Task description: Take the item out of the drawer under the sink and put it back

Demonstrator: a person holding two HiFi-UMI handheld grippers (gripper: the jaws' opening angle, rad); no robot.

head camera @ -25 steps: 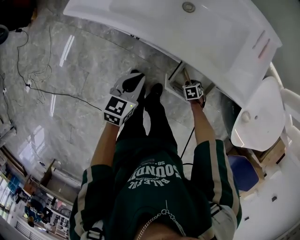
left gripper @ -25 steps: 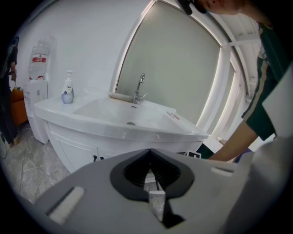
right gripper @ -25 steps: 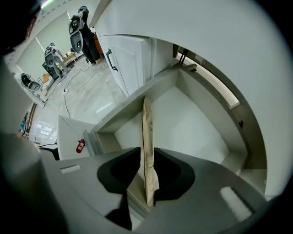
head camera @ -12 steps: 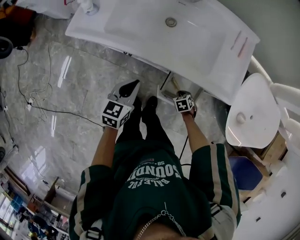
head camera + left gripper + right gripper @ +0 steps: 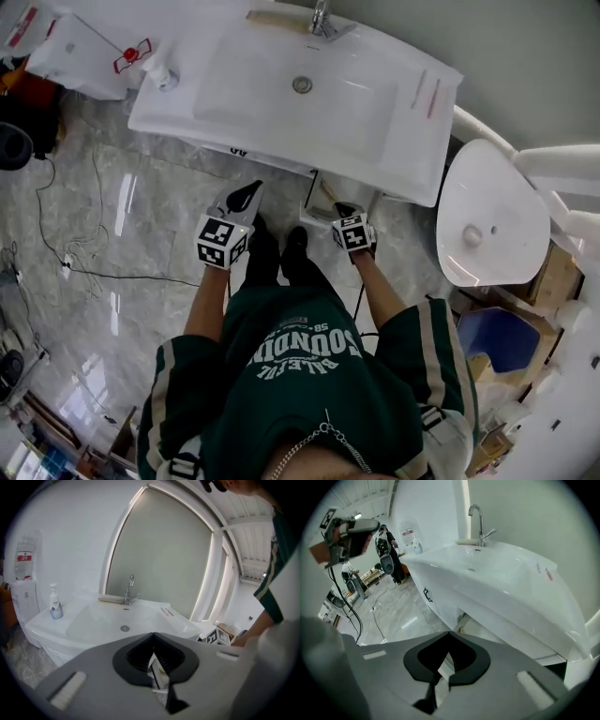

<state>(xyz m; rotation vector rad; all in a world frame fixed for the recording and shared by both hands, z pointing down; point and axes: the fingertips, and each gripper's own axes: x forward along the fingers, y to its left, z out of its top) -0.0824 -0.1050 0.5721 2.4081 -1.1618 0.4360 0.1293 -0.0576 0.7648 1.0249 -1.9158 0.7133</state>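
Observation:
The white sink (image 5: 300, 84) sits on a cabinet whose drawer (image 5: 317, 199) stands pulled out below it. Something tan lies in the drawer, too small to make out. My right gripper (image 5: 342, 210) is at the drawer's front edge, and in the right gripper view its jaws (image 5: 449, 632) meet at the tips with nothing seen between them. My left gripper (image 5: 249, 189) hangs left of the drawer, in front of the cabinet. It points up over the sink (image 5: 124, 620), shut and empty (image 5: 152, 633).
A faucet (image 5: 323, 19) and a soap bottle (image 5: 164, 70) stand on the sink. A white toilet (image 5: 492, 225) is close on the right, with a blue bin (image 5: 506, 337) nearer me. A black cable (image 5: 84, 272) runs over the marble floor on the left.
The head view has swung so the whole sink and the wall show. Both grippers sit lower in the picture and stay by the drawer.

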